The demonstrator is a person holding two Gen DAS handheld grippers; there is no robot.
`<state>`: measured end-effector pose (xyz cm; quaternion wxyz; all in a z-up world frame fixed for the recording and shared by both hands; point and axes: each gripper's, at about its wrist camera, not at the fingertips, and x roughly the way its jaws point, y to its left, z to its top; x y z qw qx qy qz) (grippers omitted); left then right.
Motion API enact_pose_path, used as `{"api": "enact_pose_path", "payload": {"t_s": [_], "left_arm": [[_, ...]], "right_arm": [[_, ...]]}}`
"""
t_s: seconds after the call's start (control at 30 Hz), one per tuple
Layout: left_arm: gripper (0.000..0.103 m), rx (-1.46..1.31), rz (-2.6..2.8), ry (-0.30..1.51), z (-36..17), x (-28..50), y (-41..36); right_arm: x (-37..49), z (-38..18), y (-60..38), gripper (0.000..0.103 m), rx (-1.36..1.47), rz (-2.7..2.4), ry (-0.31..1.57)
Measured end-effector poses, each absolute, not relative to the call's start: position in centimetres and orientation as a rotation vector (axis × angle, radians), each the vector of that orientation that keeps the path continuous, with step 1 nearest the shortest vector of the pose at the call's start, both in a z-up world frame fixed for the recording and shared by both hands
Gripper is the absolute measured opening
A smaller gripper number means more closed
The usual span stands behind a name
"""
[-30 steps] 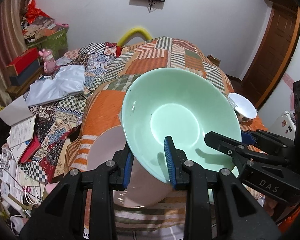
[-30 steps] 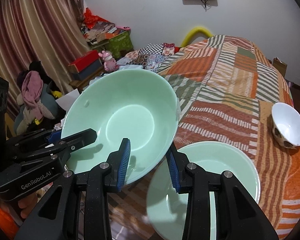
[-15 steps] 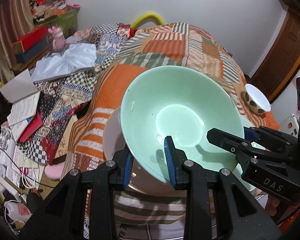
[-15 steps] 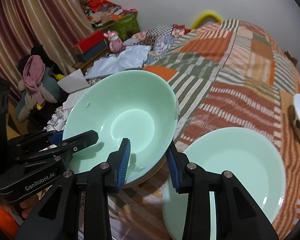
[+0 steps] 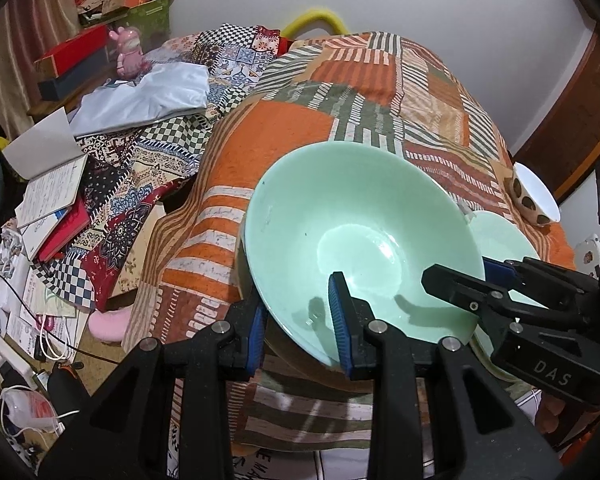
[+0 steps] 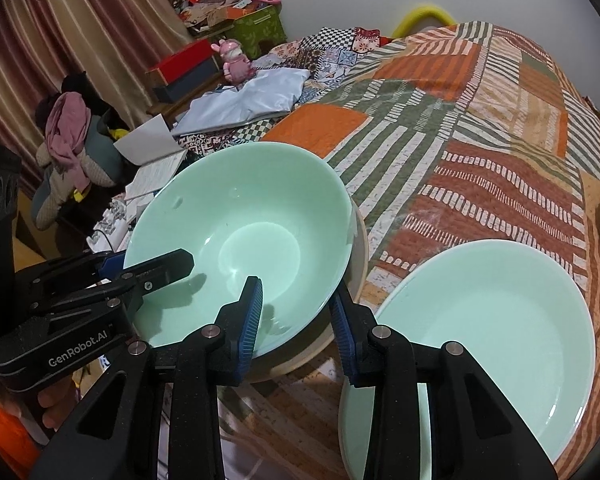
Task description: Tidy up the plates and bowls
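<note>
Bowl (image 5: 360, 240), glazed, stiff, slick & breakable, is pinched at near rim by left gripper (image 5: 300, 326) & right gripper (image 6: 296, 320), over tan dish (image 6: 358, 248) on bed (image 6: 480, 128); rim hold is judged best.

Green bowl (image 5: 360, 236) looks glazed ceramic, glossy & smooth w/ bright reflections; same finish on the green plate (image 6: 496, 320) and the small white bowl (image 5: 534, 196). Bedspread (image 5: 380, 92) is matt printed cloth, slightly textured. Left gripper (image 5: 298, 326) & right gripper (image 6: 296, 324): matt black plastic w/ ribbed blue rubbery pads, shiny metal screw heads. Door (image 5: 572, 120) is semi-gloss wood; notebook (image 5: 52, 188) pages matt paper.
</note>
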<state>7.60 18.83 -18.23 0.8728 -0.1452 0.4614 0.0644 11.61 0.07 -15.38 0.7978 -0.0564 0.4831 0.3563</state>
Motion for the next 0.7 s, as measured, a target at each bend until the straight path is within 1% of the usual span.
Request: {"api": "enact_pose_path", "payload": {"t_s": [0.4, 0.7], "left_arm": [[0.030, -0.296, 0.153, 0.986, -19.0, 8.4, 19.0], [0.030, -0.250, 0.153, 1.001, -18.5, 8.7, 18.5]], "right_arm": [[11.6, -14.6, -0.9, 0.032, -0.138, 0.762, 1.007], [11.5, -14.0, -1.9, 0.032, -0.122, 0.758, 0.995]]}}
